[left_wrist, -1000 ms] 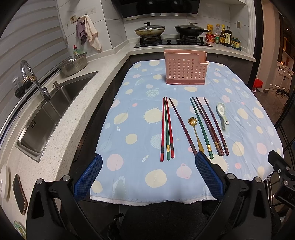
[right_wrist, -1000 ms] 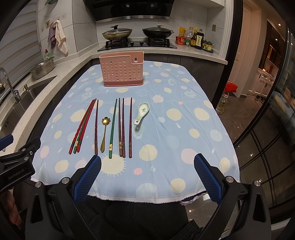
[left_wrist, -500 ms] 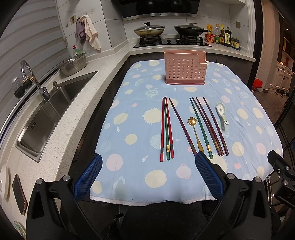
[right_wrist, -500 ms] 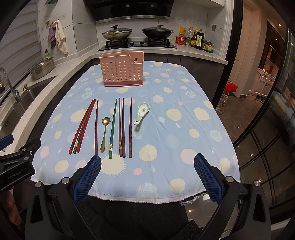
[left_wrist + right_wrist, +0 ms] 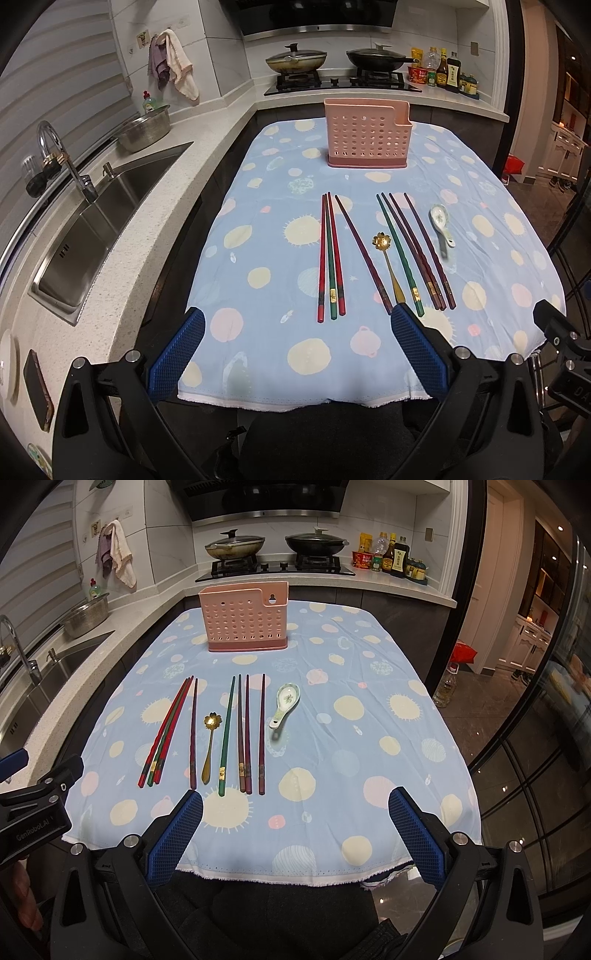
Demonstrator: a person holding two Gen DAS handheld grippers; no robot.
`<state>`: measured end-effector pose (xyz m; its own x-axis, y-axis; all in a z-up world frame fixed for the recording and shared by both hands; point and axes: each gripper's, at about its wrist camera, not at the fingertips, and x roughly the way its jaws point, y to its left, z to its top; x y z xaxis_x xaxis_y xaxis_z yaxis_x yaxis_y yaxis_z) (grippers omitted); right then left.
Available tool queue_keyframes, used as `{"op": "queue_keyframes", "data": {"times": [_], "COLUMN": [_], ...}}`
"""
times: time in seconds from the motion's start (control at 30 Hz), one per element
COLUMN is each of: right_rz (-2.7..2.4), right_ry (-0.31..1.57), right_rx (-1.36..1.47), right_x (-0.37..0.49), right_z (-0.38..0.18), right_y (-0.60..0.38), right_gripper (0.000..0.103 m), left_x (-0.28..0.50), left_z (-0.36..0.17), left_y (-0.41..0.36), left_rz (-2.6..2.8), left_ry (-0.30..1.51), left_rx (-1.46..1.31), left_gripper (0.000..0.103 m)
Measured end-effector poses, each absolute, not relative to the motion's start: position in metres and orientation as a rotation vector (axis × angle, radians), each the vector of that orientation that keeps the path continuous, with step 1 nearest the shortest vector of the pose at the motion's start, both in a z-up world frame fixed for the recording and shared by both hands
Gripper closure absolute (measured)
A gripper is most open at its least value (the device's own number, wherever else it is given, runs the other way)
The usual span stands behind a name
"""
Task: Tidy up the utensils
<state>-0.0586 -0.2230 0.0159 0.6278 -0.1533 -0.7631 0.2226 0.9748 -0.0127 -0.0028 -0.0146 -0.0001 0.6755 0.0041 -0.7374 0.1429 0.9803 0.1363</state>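
Both tools, left tool (image 5: 297,326) and right tool (image 5: 295,806), hang wide and empty at the near desk (image 5: 369,760) edge, chopsticks (image 5: 242,731) lying lengthwise straight ahead toward the pink holder (image 5: 243,616), left one probably nearer.

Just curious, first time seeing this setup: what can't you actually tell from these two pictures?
- pink utensil holder: its inside, both views, hidden by its own wall.
- sauce bottles: labels too small.
- phone: left view, cut by the fisheye edge.
- chopsticks: band patterns too small.
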Motion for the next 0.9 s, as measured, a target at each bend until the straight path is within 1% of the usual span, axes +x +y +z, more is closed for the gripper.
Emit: {"op": "queue_keyframes", "data": {"times": [0.13,0.43,0.63,0.9], "right_rz": [-0.216,-0.231,-0.266,-0.267], "right_ry": [0.87,0.901,0.914,0.964], "right_rx": [0.089,0.118,0.128,0.117], "right_x": [-0.057,-0.046,-0.024,0.014], "right_z": [0.016,0.006,-0.005,-0.025], "right_y": [-0.224,-0.234,-0.245,-0.25], "right_gripper": [0.007,0.007,0.007,0.007], "left_x": [0.001,0.026,0.064,0.096], "left_z": [-0.004,-0.022,-0.049,-0.091], "left_y": [-0.022,-0.003,0.016,0.011], "left_rz": [-0.089,-0.097,-0.063,-0.085], "left_ry": [0.84,0.904,0.972,1.035], "left_rx": [0.178,0.124,0.079,0.119], "left_gripper": [0.007,0.007,0.007,0.007]}}
